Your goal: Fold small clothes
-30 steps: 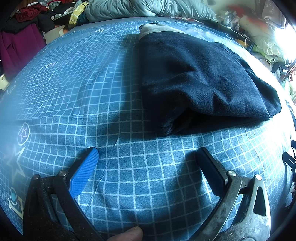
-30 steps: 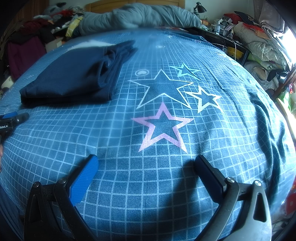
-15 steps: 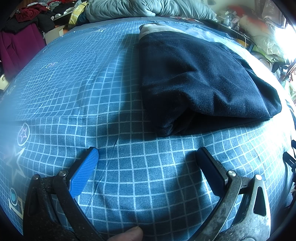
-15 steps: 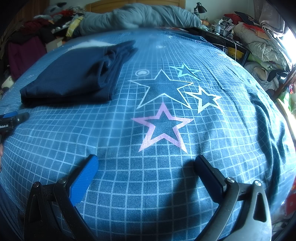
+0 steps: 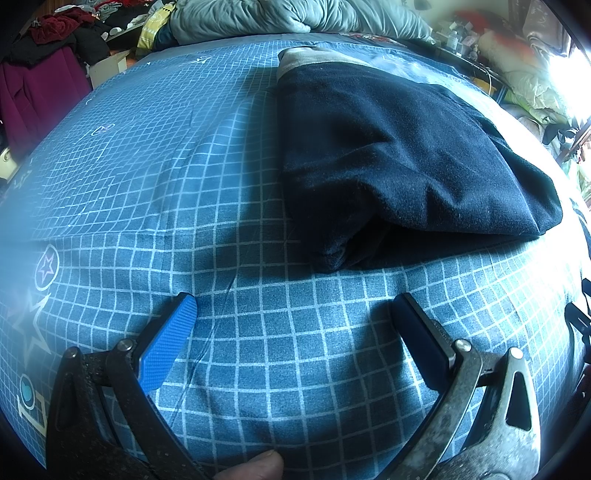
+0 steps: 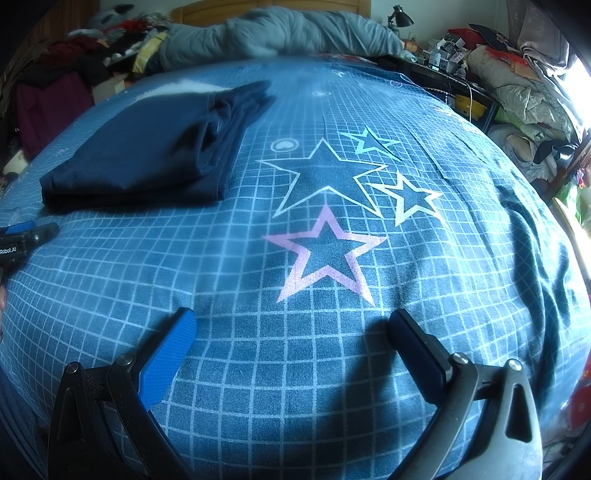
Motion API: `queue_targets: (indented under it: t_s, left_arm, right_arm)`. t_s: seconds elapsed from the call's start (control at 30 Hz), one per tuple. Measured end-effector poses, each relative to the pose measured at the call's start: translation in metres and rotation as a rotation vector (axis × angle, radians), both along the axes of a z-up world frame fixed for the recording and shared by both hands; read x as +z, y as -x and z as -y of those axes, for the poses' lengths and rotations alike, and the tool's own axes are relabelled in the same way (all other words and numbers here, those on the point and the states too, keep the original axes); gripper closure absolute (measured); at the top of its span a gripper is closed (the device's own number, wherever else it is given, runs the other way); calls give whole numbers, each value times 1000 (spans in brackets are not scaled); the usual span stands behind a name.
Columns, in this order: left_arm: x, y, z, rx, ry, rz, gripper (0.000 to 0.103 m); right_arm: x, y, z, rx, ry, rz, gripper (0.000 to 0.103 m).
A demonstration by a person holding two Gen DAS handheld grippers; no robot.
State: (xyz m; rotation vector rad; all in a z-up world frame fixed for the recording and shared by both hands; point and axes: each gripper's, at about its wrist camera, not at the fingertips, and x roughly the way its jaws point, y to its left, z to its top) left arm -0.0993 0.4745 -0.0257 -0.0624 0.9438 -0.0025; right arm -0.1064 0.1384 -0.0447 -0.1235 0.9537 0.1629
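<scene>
A folded dark navy garment lies on the blue grid-patterned bedsheet, ahead and to the right of my left gripper. The left gripper is open and empty, just short of the garment's near fold. In the right wrist view the same garment lies at the far left. My right gripper is open and empty over the sheet, near the pink star. The left gripper's tip shows at the left edge of that view.
A grey-blue duvet is bunched at the head of the bed. Piles of clothes stand to the left of the bed. A cluttered dark table and bedding heaps stand on the right.
</scene>
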Motion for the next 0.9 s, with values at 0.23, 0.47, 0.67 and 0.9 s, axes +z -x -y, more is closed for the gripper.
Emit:
queue_targets:
  t_s: [0.23,0.47,0.67,0.9]
  left_arm:
    - [0,0,0,2,0,-2,0]
    - [0,0,0,2,0,-3,0]
    - [0,-2,2,3,3,-3,0]
    - [0,-3,4,5,4,-6,0]
  right_arm:
    - [-2,-3,-1,-23,-11,13,0]
    - [-2,-9,2,-33,-18,25,0]
    - [-2,-8,0,-36,-15,27,0]
    - [-1,-7,-1,-47,-9,31,0]
